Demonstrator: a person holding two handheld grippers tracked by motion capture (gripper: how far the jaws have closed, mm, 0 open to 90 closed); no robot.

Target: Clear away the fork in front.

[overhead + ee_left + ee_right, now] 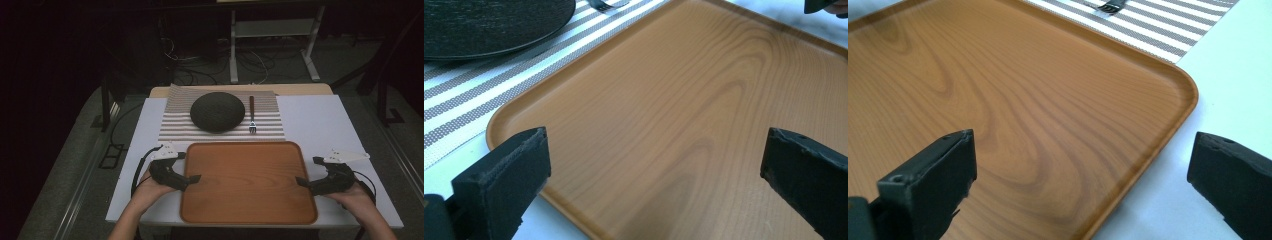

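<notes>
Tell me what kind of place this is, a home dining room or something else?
Probably a lab or recording studio with a mock place setting. The white table holds a wooden tray, a striped placemat, a dark plate and a fork, but loose cables trail on the floor behind in a dark room.

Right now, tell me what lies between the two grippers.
In the high view, the wooden tray lies between the left gripper and the right gripper. Its surface is bare, and both grippers are open at its side edges.

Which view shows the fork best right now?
The high view: the whole fork lies on the striped placemat beside the dark plate. The two gripper views catch just its tines at their top edges.
</notes>
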